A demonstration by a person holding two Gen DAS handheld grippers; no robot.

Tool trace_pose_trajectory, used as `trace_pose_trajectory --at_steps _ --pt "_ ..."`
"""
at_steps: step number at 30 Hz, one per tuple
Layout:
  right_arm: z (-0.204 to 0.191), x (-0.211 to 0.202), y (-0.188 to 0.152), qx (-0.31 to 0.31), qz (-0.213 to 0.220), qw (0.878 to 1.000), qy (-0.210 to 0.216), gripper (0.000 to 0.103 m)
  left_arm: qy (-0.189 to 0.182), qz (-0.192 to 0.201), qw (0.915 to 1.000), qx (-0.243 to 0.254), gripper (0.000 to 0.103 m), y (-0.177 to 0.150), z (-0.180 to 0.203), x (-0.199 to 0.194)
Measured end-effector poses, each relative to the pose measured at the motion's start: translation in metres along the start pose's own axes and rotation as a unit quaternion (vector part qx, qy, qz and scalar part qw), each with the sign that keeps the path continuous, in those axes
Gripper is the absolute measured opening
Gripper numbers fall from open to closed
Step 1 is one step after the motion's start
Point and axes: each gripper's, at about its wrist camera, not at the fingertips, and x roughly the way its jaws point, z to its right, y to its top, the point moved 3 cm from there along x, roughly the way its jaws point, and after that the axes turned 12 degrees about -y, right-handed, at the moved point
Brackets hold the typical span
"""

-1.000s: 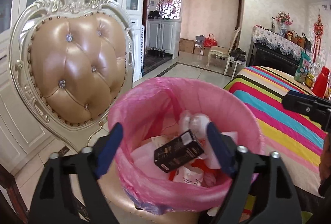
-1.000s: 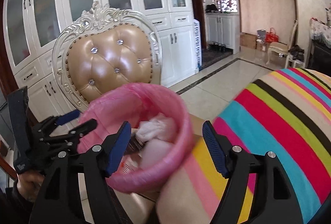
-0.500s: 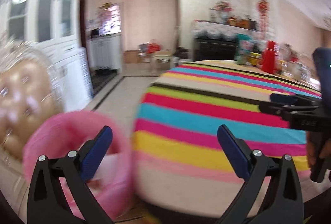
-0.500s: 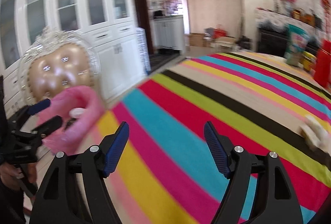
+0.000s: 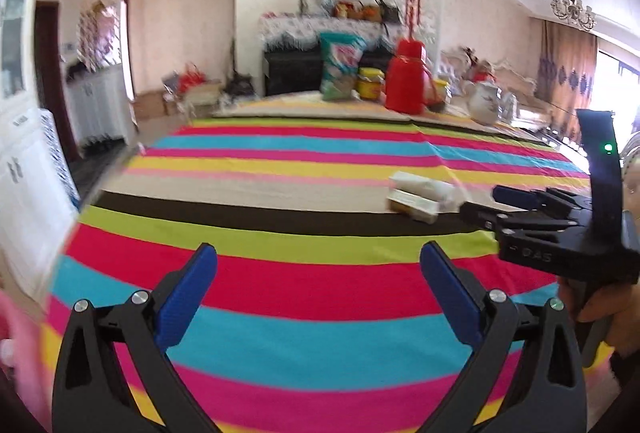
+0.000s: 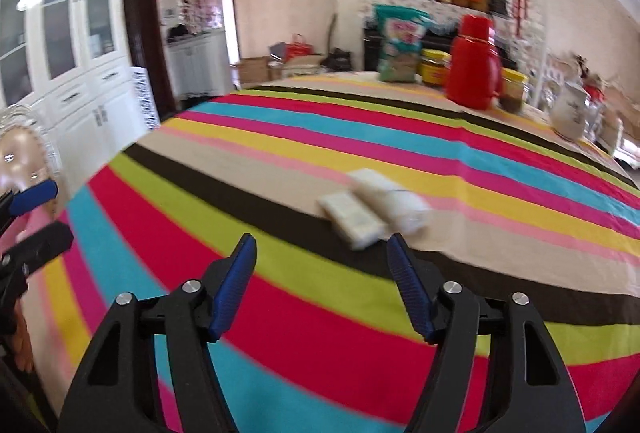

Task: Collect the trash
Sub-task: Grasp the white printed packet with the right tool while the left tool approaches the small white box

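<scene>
two pale trash pieces on the table, side by side and touching, on the beige stripe next to the brown one: flat packet and rolled-looking white wrapper. same pair in left view: packet, wrapper. long axes roughly parallel, running diagonally from near-right to far-left in the right view.

right claw straight behind the packet, near end of packet just ahead of and slightly right of the gap; jaws partly spread, just been closing, nothing between them. in the left view right claw tips sit just beside the pair. right hand clearly nearer.

left claw spread wide, just been opening, nothing held, well apart from the trash, which lies ahead and to its right.

judgement: right claw takes the next pick; gap likely crosses the packet's short side with a small wrist turn.

far end of table: red thermos, printed bag, yellow-lid jars, white teapot. bag print blurred, unreadable. faint lettering on right claw body in left view, not legible.
</scene>
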Motion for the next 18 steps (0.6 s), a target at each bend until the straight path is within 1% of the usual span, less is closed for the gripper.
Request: trace_pose_trajectory --at_steps 2,5,7,9,10,11,12,14,15,18 --pt "0.014 0.018 0.001 0.004 -0.013 1.0 -0.003 0.057 -0.006 -0.014 0.9999 -0.007 0.098 0.002 0.011 0.026" --pt "0.023 0.044 0.008 -0.002 -0.026 1.0 -0.008 0.053 0.001 -0.027 0.9996 -0.009 0.098 0.004 0.026 0.059" --pt "0.027 0.062 0.014 -0.007 -0.036 0.999 0.002 0.05 0.005 -0.041 0.999 -0.018 0.097 0.006 0.031 0.08" --pt "0.028 0.076 0.02 -0.015 -0.042 0.999 0.011 0.049 0.0 -0.055 0.9979 -0.034 0.09 0.008 0.028 0.095" --pt "0.027 0.083 0.022 -0.019 -0.044 0.999 0.017 0.048 -0.003 -0.065 0.9967 -0.049 0.088 0.009 0.028 0.105" --pt "0.026 0.087 0.025 -0.023 -0.047 0.998 0.021 0.048 -0.004 -0.071 0.9956 -0.061 0.085 0.011 0.024 0.111" --pt "0.026 0.096 0.027 -0.027 -0.051 0.998 0.027 0.047 -0.004 -0.076 0.9946 -0.071 0.078 0.01 0.022 0.115" --pt "0.026 0.107 0.03 -0.032 -0.057 0.997 0.032 0.047 -0.004 -0.085 0.9925 -0.088 0.071 0.011 0.016 0.123" --pt "0.026 0.114 0.032 -0.03 -0.066 0.996 0.043 0.047 -0.004 -0.086 0.9921 -0.091 0.07 0.011 0.014 0.123" --pt "0.027 0.122 0.039 -0.032 -0.07 0.995 0.056 0.047 0.004 -0.087 0.9915 -0.097 0.07 0.01 0.014 0.128"
